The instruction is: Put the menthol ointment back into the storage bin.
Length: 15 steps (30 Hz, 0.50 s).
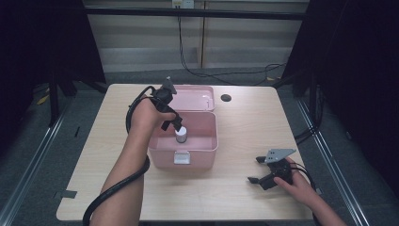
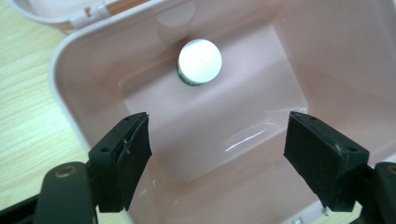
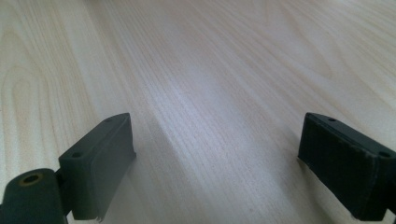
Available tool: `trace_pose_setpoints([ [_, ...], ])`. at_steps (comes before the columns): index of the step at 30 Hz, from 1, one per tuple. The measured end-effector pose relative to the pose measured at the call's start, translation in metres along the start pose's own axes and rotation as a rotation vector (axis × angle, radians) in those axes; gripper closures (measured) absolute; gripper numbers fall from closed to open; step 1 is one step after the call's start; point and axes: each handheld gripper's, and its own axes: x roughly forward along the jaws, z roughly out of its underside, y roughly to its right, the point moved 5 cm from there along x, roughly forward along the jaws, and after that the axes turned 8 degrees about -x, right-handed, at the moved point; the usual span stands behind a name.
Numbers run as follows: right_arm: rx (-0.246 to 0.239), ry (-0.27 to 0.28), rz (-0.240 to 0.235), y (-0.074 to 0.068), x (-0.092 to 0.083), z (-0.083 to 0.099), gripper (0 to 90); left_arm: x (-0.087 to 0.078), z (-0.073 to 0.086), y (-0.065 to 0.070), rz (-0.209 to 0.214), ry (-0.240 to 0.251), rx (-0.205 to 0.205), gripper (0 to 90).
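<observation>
A pink plastic box stands open at the table's middle, its lid laid back behind it. Inside stands a small upright bottle with a white cap and a green band. My left gripper hangs over the box, open, nothing between its jaws; in the left gripper view the bottle stands apart beyond the jaws, by the box's wall. My right gripper rests low over the wooden table at the front right, open and empty.
A round hole sits in the tabletop behind the box on the right. The box's white latch faces the front edge. Cables run across the floor beyond the table. Dark curtains flank both sides.
</observation>
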Motion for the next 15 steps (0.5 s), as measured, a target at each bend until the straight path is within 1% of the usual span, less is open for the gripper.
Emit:
trace_pose_setpoints([
  [4, 0.001, 0.0, 0.0, 0.0, 0.0, 0.0, 9.9, -0.005, 0.003, -0.003, 0.002, 0.005, 0.006, 22.2],
  [6, 0.001, 0.0, 0.0, 0.0, 0.0, 0.0, 9.9, -0.01, 0.008, -0.006, 0.008, -0.004, 0.006, 22.2],
  [7, -0.002, 0.001, 0.002, 0.0, 0.0, 0.0, 9.9, -0.012, 0.009, -0.007, 0.009, 0.004, 0.012, 22.2],
  [9, 0.0, 0.0, 0.0, 0.0, 0.0, 0.0, 9.9, -0.014, 0.01, -0.008, 0.014, 0.005, 0.009, 22.2],
  [12, 0.0, 0.0, 0.0, 0.0, 0.0, 0.0, 9.8, -0.02, 0.014, -0.012, 0.008, 0.007, 0.006, 22.2],
  [15, 0.0, 0.0, 0.0, 0.0, 0.0, 0.0, 9.8, -0.025, 0.018, -0.016, 0.008, 0.005, 0.014, 22.2],
])
